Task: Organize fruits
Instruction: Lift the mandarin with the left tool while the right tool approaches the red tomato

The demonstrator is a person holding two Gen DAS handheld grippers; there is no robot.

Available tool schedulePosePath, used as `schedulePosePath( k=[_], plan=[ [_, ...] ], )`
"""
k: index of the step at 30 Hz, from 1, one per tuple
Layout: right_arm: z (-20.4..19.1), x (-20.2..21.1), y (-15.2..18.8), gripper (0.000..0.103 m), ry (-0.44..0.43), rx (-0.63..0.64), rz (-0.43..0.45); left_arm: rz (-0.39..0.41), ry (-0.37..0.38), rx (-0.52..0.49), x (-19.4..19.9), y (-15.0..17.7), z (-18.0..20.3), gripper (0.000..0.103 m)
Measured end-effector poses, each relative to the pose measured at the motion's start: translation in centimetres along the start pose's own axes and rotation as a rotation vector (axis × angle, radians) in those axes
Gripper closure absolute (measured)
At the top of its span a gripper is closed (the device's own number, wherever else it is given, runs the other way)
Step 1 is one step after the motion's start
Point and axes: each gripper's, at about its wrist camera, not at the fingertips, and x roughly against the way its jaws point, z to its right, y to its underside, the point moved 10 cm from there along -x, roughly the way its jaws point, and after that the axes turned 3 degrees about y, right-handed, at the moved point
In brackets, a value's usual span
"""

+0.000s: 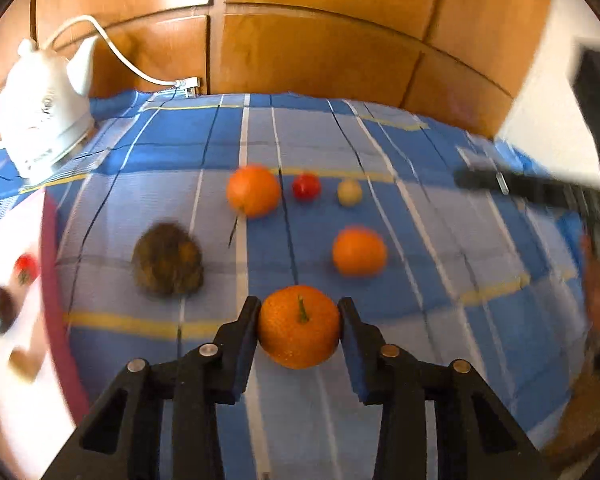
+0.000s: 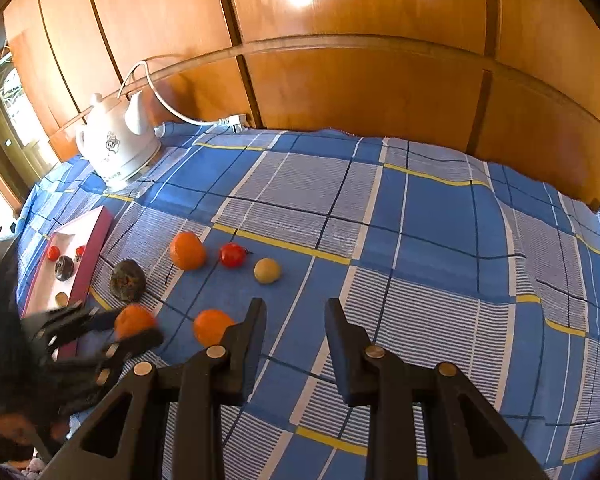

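The left gripper (image 1: pixel 300 312) clamps a stemmed orange (image 1: pixel 299 326) near the front edge of the blue checked cloth (image 2: pixel 420 216). The right gripper (image 2: pixel 296 308) hangs open and empty above the cloth. Two more oranges (image 1: pixel 253 190), a tomato (image 1: pixel 306 186) and a dark brown fruit (image 1: pixel 168 260) lie mid-cloth; a pink-rimmed tray (image 2: pixel 96 240) sits by its left edge.
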Motion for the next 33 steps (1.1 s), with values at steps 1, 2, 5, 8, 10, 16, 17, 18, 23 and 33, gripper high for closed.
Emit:
schedulePosePath(
  k=[1,2,5,8,10,16,17,18,23,33],
  plan=[
    [-0.1,-0.1,0.1,0.073,-0.001,0.006,-0.002,-0.002,-0.013,-0.012,0.1,0.8,0.0,0.064],
    [-0.2,-0.1,0.2,0.073,-0.001,0.011,-0.003,-0.009,-0.023,-0.016,0.1,1.8,-0.1,0.064],
    [-0.5,-0.4,0.4,0.073,-0.003,0.029,-0.007,0.003,-0.038,-0.007,0.0,3.3,-0.4,0.063],
    [-0.7,-0.5,0.6,0.073,-0.011,0.040,-0.007,0.029,-0.049,-0.034,-0.2,3.8,-0.4,0.063],
    [-0.7,-0.8,0.7,0.073,-0.012,0.038,-0.015,0.058,-0.059,-0.052,-0.1,4.1,-0.3,0.063],
    [-0.3,-1.8,1.4,0.073,-0.006,0.027,-0.049,0.087,-0.050,-0.053,0.1,4.2,-0.4,0.063],
    [-0.2,-2.0,1.5,0.073,-0.006,0.025,-0.056,0.089,-0.052,-0.057,0.1,4.2,-0.4,0.063],
    [-0.2,-2.1,1.6,0.073,-0.004,0.025,-0.059,0.091,-0.054,-0.060,0.1,4.2,-0.4,0.063],
    [-0.2,-2.8,2.1,0.074,0.004,0.030,-0.080,0.101,-0.053,-0.067,0.1,4.1,-0.4,0.063],
    [-2.1,-3.6,3.2,0.077,-0.017,0.078,-0.128,0.116,-0.036,-0.081,0.3,4.3,-0.4,0.063]
  ],
)
